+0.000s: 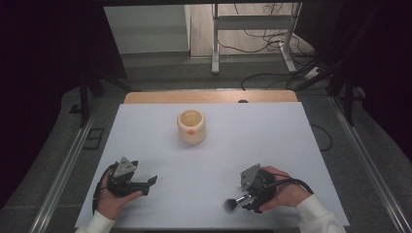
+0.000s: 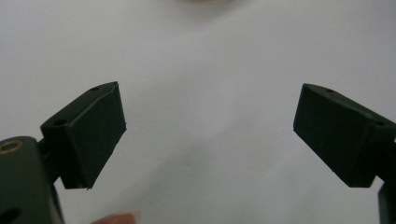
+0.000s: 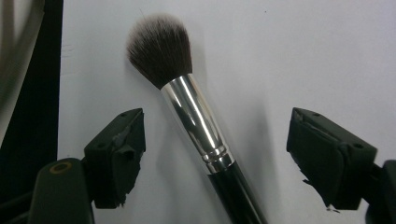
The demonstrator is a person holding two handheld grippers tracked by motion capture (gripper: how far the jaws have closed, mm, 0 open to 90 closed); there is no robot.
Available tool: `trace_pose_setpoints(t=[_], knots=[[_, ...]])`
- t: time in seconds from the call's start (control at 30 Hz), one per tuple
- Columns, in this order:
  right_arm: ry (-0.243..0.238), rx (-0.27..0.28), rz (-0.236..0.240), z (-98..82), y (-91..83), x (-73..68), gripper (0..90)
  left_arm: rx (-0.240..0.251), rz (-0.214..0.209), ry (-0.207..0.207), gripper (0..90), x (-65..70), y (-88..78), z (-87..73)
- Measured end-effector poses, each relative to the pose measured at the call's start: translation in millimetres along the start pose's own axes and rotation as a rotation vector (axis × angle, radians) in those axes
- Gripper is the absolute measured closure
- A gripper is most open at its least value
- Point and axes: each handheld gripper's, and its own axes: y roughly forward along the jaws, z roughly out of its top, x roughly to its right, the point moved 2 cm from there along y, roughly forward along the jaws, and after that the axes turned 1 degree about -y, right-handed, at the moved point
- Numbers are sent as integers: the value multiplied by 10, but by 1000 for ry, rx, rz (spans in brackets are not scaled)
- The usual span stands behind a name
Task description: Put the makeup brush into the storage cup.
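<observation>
A makeup brush with dark bristles, a silver ferrule and a black handle lies flat on the white table. My right gripper is open, one jaw on each side of the brush's ferrule, neither touching it. In the high view the brush points left out of the right gripper near the front edge. My left gripper rests at the front left, open, and the left gripper has bare tabletop between its jaws.
A cream round cup with an orange mark stands upright at the middle of the table, well beyond both grippers. The table's edge runs close beside the brush. A wooden strip borders the far side.
</observation>
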Motion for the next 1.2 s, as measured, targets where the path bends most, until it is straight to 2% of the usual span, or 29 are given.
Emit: trace_pose_setpoints(t=[0.1, 0.23, 0.37, 0.53, 0.6, 0.77, 0.87, 1.2], knots=[[-4, -3, 12, -3, 22, -4, 227, 0, 0, 1, 100, 1, 0, 0], [-13, -22, -4, -20, 44, -7, 263, 1, 1, 0, 100, -1, -3, -1], [-17, -38, 5, -40, 75, -15, 297, 1, 1, 0, 100, 0, -2, -1], [-28, -35, 11, -44, 65, -15, 353, 0, 0, 2, 100, 2, 1, -1], [-24, -26, 39, -49, 73, -14, 383, -1, 0, 3, 100, 3, 0, -1], [-17, -18, 71, -62, 72, -8, 443, 0, 0, 4, 100, 9, 2, 1], [-22, -14, 69, -67, 67, -1, 469, -2, 0, 4, 100, 11, 4, 0], [-52, -1, 80, -68, 54, 22, 693, -1, 2, 4, 100, 8, -1, -1]])
